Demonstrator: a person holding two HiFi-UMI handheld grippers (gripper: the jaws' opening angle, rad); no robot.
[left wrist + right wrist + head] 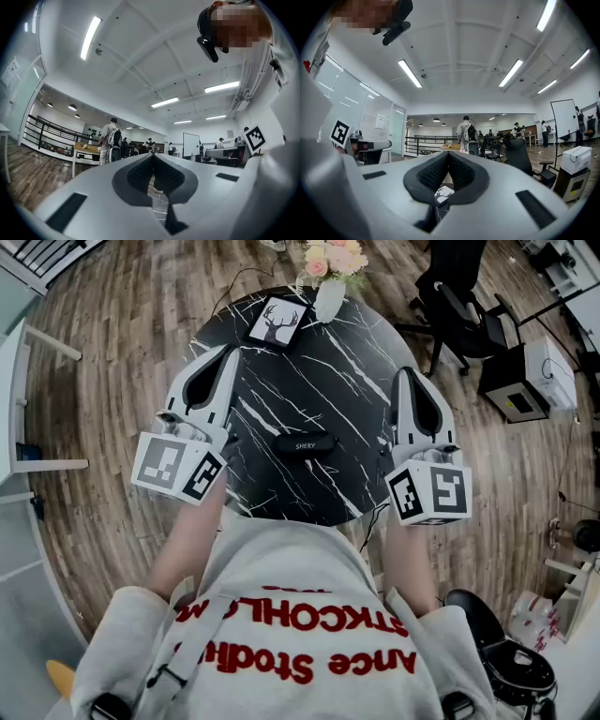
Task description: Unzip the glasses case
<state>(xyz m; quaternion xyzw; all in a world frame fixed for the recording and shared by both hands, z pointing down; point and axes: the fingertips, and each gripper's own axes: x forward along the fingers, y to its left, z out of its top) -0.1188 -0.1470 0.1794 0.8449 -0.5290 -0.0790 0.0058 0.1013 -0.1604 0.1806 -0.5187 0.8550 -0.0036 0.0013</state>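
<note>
A black glasses case [305, 444] with white lettering lies flat in the middle of the round black marble table [356, 381], zipped closed as far as I can see. My left gripper [230, 351] hovers over the table's left side, shut and empty, well left of the case. My right gripper [404, 374] hovers over the table's right side, also shut and empty, to the right of the case. Both are held level above the table. In the left gripper view the jaws [153, 157] meet tip to tip; in the right gripper view the jaws [448, 155] do the same.
A framed deer picture [277, 322] and a white vase of flowers [330, 277] stand at the table's far edge. A black office chair [459, 306] and a white box [549, 371] stand to the right. Several people and desks show in the distance [111, 140].
</note>
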